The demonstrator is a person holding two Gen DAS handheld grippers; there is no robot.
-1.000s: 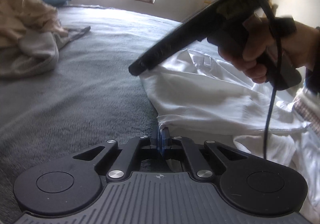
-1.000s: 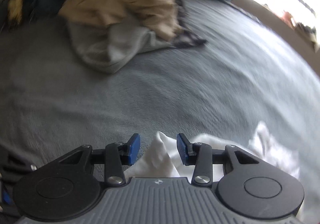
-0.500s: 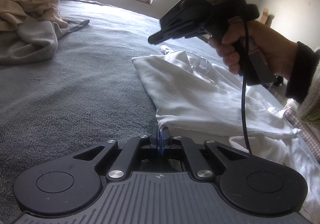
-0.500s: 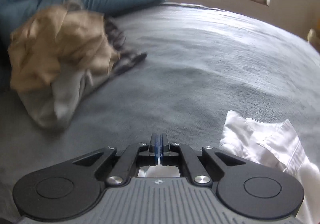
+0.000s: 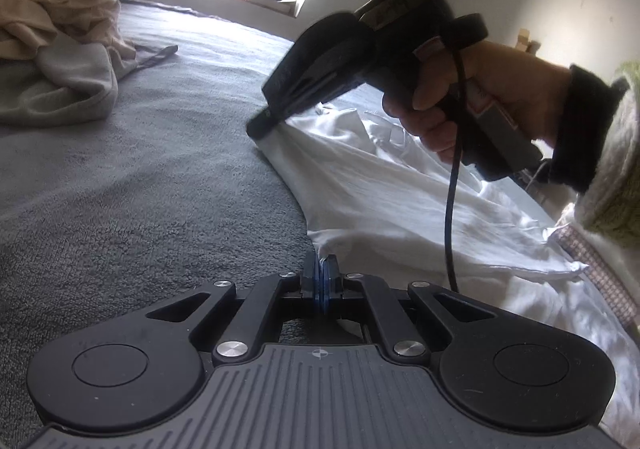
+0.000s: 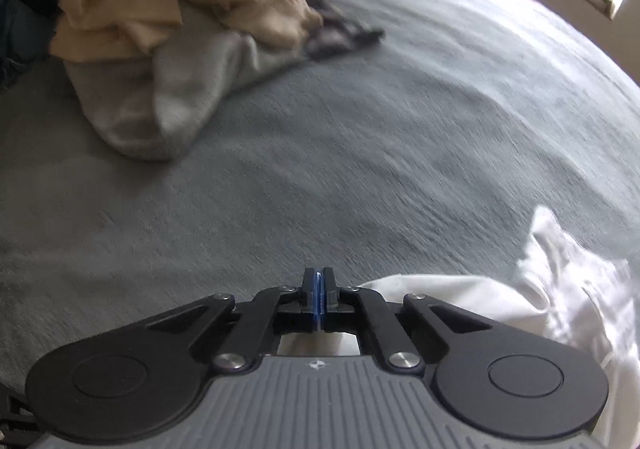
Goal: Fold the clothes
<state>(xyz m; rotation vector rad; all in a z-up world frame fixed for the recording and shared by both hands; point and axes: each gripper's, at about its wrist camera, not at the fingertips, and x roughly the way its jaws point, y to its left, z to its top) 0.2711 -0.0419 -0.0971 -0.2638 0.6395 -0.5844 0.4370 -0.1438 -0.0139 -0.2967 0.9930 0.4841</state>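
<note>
The white shirt [image 5: 400, 201] lies spread on the grey bed [image 5: 140, 189], toward its right edge. The left tool [image 5: 320, 269] is clamped on the shirt's near corner. The right tool [image 5: 260, 127], gripped by a hand [image 5: 460, 97], has its fingers together at the shirt's far corner; whether cloth is pinched there I cannot tell. A heap of tan and grey clothes [image 6: 172, 29] sits near the bed's far left corner.
</note>
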